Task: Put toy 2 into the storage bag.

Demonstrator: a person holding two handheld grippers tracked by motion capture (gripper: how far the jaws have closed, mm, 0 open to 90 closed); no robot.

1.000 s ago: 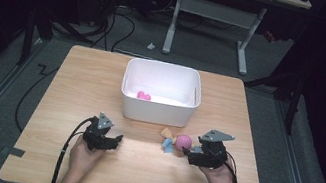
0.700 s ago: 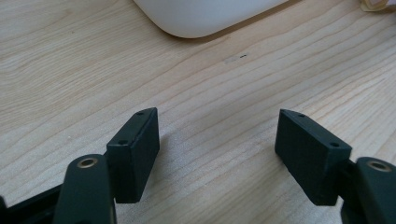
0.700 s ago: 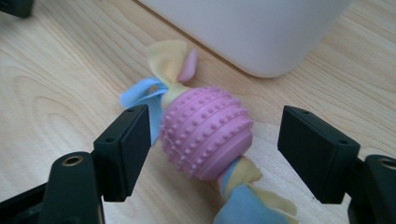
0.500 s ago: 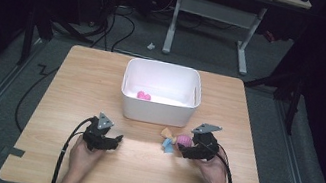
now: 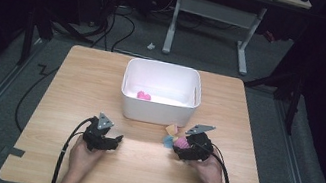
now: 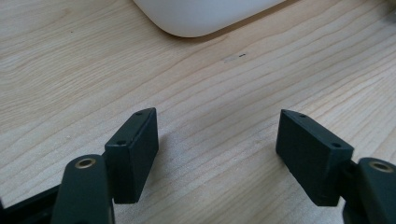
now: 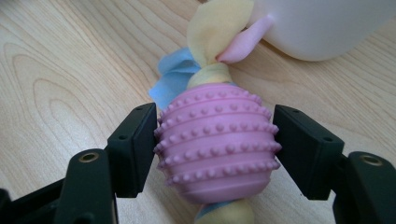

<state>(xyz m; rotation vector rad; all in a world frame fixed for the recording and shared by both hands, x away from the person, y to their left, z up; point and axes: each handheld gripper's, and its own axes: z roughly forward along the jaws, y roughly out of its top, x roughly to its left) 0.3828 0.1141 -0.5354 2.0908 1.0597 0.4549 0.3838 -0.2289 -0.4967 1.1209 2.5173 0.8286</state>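
A pink knobbly toy ball (image 7: 215, 140) with yellow, blue and pink cloth tails lies on the wooden table (image 5: 81, 82) just in front of the white bin (image 5: 161, 91). My right gripper (image 7: 215, 149) has just been closing, and its two black pads now press on the ball's sides. In the high view that gripper (image 5: 186, 146) sits at the bin's front right corner with the toy (image 5: 178, 141) at its tip. My left gripper (image 6: 217, 149) rests on the table to the left (image 5: 109, 142), jaws wide apart with only bare wood between them. Another pink thing (image 5: 144, 96) lies inside the bin.
The bin's rounded corner (image 6: 201, 18) is a short way ahead of the left gripper. The bin's wall (image 7: 322, 23) stands close behind the toy. Cables trail from both grippers toward the table's near edge. Desk legs and wires stand on the floor beyond the table.
My right gripper has slid left and down onto the pink toy and closed on it. The left gripper has stayed where it was.
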